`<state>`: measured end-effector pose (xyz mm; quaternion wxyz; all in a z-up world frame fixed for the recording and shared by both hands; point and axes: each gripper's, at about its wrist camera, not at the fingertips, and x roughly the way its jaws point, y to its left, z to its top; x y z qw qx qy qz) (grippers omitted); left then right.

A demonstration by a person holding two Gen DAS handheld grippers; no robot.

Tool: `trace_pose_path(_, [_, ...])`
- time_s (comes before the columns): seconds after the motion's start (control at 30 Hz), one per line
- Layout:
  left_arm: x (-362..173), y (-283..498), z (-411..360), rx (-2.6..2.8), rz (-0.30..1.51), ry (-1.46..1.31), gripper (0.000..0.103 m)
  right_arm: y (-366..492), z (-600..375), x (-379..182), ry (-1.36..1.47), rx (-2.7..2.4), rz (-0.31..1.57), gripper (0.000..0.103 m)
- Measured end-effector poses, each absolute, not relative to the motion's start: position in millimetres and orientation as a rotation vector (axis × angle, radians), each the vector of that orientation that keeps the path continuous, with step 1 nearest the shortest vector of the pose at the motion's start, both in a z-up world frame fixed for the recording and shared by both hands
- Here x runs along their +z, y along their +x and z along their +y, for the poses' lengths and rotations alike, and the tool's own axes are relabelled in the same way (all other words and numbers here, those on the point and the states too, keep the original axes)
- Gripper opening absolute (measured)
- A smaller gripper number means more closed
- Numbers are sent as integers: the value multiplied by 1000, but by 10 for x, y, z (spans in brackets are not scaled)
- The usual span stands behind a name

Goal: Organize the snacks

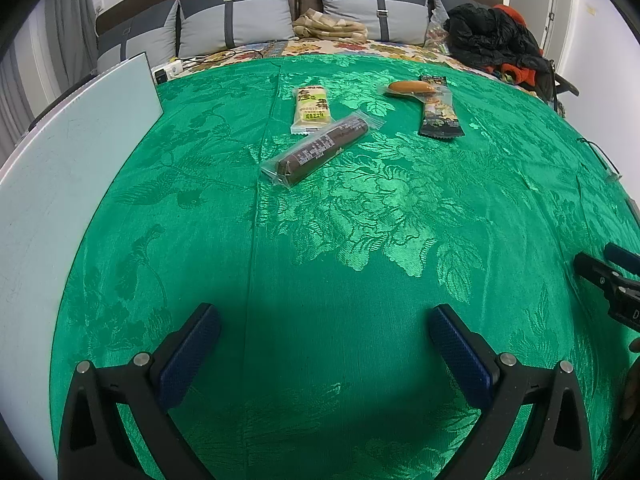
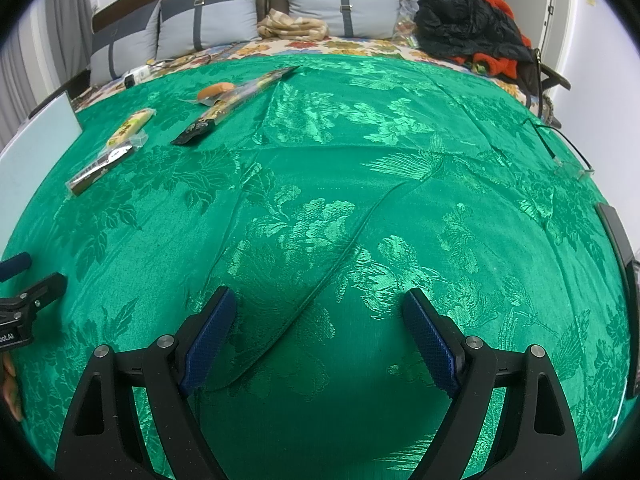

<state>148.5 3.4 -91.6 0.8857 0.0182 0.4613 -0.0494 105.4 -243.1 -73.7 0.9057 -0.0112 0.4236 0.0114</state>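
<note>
Several snacks lie on the green patterned cloth, far ahead of both grippers. A brown roll in clear wrap lies nearest. Behind it sits a pale yellow-green packet. Further right lie a dark packet and a small orange sausage-shaped snack. My left gripper stands open over bare cloth with nothing between its blue pads. The right gripper is likewise open and empty, over a crease in the cloth. Each gripper shows at the edge of the other's view.
A white board leans at the cloth's left edge. Grey cushions, a folded beige cloth and a heap of black and orange clothing lie at the back. A pair of glasses and a dark flat device rest at the right.
</note>
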Motion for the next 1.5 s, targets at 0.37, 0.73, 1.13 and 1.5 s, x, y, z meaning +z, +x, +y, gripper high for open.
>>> trace_pose_path(0.37, [-539, 2604, -37, -191, 1011, 126, 83, 1056, -2429, -737, -24, 23, 875, 88])
trace_pose_path(0.73, [-726, 2334, -7, -219, 1045, 41, 18, 1054, -2433, -737, -24, 23, 875, 88])
trace_pose_path(1.13, [-813, 1205, 316, -122, 997, -25, 81, 1057, -2433, -739, -24, 23, 875, 88])
trace_pose_path(1.5, [-931, 1400, 350, -45, 953, 10, 103, 1058, -2432, -741, -24, 23, 875, 88])
